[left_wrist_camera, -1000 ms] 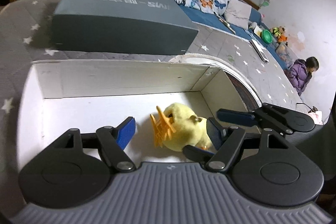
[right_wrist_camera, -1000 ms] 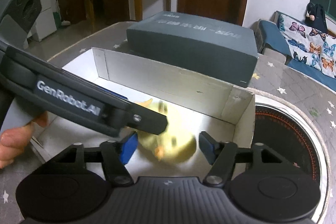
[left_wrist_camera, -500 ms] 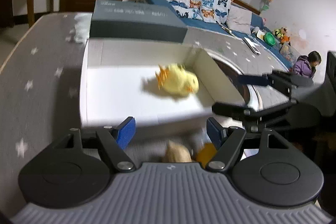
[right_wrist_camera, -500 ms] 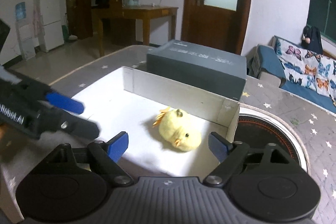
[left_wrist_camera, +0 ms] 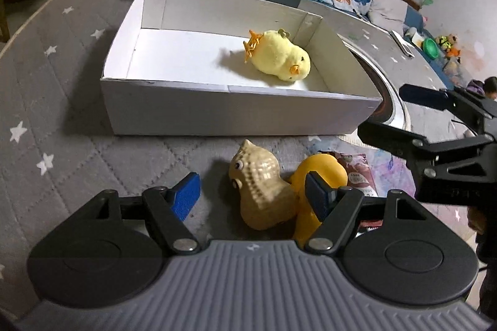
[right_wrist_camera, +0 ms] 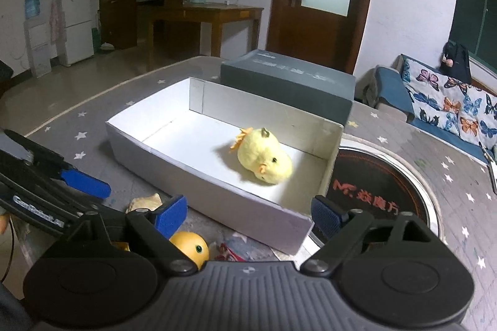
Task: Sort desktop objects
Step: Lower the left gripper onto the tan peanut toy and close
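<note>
Lying on its side, the chick (left_wrist_camera: pixel 279 56) rests loose in the white box (left_wrist_camera: pixel 236 110), well ahead of both sets of jaws and held by neither. Still outside the box, on the worktop (left_wrist_camera: pixel 62 101), a peanut toy (left_wrist_camera: pixel 261 185) sits just inside the left gripper (left_wrist_camera: pixel 253 196), between its half-spread jaws but closer to the right-hand pad, touching neither. A yellow duck (left_wrist_camera: pixel 323 169) leans against it, partly behind that pad, with a snack packet (left_wrist_camera: pixel 357 175) just beyond.

My worry is a closing grip here: the pad could catch the duck along with the peanut, or nudge the peanut sideways so it rolls out. The right gripper (right_wrist_camera: pixel 248 214) hangs empty, jaws wide, over the box's near corner, and could knock that wall if it drops.

Only the left view shows the peanut whole. The right view shows just a scrap of it behind its own finger, yet reveals the duck's eye and the round printed plate (right_wrist_camera: pixel 388 185) beside the box.
</note>
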`<act>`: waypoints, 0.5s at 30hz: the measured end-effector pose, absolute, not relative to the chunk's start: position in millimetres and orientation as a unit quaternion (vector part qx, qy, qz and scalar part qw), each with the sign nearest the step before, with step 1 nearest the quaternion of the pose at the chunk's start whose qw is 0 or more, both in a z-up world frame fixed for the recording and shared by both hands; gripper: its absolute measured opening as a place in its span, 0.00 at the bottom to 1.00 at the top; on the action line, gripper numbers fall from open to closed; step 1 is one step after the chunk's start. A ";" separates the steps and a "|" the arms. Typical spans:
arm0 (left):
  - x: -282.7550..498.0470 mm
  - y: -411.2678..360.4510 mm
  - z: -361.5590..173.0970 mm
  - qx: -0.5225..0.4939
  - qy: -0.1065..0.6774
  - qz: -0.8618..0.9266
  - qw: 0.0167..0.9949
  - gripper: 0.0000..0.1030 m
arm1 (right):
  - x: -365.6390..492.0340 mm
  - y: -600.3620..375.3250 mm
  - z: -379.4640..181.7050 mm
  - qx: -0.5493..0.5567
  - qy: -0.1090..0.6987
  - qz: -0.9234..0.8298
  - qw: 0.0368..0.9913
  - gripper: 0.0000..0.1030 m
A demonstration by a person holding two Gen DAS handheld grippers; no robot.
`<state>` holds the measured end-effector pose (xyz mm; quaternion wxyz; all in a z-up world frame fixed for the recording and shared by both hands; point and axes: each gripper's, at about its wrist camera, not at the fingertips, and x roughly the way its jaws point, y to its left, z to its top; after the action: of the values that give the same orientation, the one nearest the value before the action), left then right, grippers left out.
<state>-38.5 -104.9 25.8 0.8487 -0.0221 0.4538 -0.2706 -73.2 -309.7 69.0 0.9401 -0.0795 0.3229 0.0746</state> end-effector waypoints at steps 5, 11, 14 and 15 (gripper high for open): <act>-36.6 -100.6 24.1 0.003 0.451 -0.247 0.857 0.73 | -72.5 -312.6 66.2 -0.077 0.326 0.075 0.939 0.87; -36.9 -76.8 30.1 -0.002 0.445 -0.238 0.863 0.73 | -71.8 -304.7 64.2 -0.072 0.330 0.102 0.936 0.87; -35.0 -66.8 31.0 0.016 0.444 -0.211 0.871 0.72 | -72.5 -293.5 62.9 -0.071 0.334 0.132 0.930 0.86; -33.9 -62.6 28.6 0.017 0.446 -0.206 0.871 0.72 | -73.0 -287.5 61.9 -0.072 0.336 0.145 0.928 0.86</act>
<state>-33.9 -62.6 28.6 0.8707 0.0169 0.4463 -0.2059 -73.0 -287.5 61.9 0.9278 -0.0721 0.3359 0.1452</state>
